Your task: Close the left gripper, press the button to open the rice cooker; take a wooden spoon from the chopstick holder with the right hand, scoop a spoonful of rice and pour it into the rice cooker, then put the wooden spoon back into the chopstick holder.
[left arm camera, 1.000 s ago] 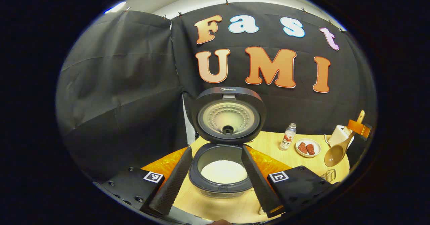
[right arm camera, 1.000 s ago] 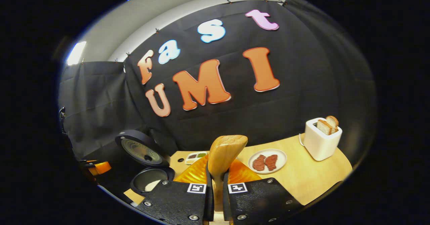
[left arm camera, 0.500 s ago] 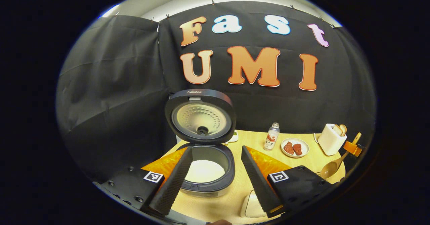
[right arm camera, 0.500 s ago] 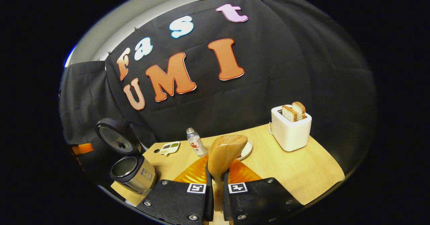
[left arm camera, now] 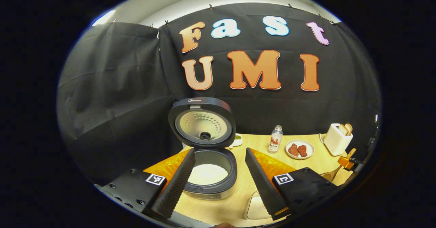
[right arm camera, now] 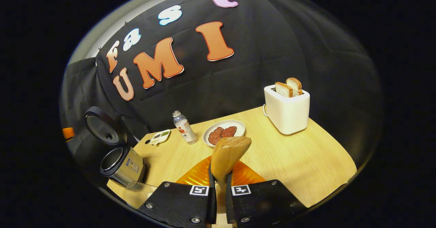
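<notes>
The rice cooker (left arm camera: 209, 178) stands open, its lid (left arm camera: 201, 123) upright and white rice (left arm camera: 207, 173) in its pot. My left gripper (left arm camera: 219, 151) is open and hangs in front of the cooker, touching nothing. My right gripper (right arm camera: 218, 178) is shut on the handle of the wooden spoon (right arm camera: 227, 153), whose bowl points forward over the table and looks bare. In the left gripper view the spoon (left arm camera: 329, 176) and the right gripper (left arm camera: 347, 161) sit low at the far right. The cooker (right arm camera: 120, 163) lies far left in the right gripper view.
On the wooden table (right arm camera: 306, 160) stand a white toaster (right arm camera: 287, 110) with bread, a plate of meat (right arm camera: 223, 134), a small bottle (right arm camera: 184, 127) and a small sauce dish (right arm camera: 160, 136). A clear container (right arm camera: 139, 190) sits by the cooker, near the front edge.
My right gripper has swung away from the cooker to the right with the spoon, and now faces the plate and toaster. The left gripper has drifted slightly and stays open.
</notes>
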A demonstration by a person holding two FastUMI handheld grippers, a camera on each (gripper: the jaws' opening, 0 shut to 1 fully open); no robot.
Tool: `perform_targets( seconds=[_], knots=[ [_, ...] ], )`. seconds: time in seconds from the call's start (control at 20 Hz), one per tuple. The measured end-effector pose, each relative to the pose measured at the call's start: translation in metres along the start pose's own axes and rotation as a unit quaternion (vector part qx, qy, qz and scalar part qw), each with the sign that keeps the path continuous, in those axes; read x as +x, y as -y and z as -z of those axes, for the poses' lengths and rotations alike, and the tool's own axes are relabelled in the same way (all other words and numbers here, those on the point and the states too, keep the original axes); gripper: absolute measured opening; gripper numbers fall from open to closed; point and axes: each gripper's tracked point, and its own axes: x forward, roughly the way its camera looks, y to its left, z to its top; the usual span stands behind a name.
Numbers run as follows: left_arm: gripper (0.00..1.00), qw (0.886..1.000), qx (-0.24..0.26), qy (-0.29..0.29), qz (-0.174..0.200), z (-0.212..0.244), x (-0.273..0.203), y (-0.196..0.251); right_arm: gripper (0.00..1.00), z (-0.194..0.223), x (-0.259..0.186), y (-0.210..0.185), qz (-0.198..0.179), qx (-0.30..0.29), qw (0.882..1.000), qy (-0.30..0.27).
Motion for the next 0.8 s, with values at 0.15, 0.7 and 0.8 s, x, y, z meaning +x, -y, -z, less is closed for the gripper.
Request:
perform_targets(
  seconds=[0.15, 0.7, 0.8],
  knots=[
    [0.97, 1.0, 0.001, 0.003, -0.012, 0.0, 0.0, -0.012, 0.13, 0.015, 0.005, 0.001, 0.005, -0.004, 1.0, -0.019],
    [1.0, 1.0, -0.014, -0.006, -0.004, -0.01, 0.042, -0.029, 0.55, 0.003, -0.001, 0.025, 0.054, -0.023, 0.996, -0.065],
    [1.0, 1.0, -0.029, -0.003, 0.003, -0.025, 0.055, -0.03, 0.72, -0.015, -0.006, 0.024, 0.055, -0.028, 0.997, -0.05]
  ],
)
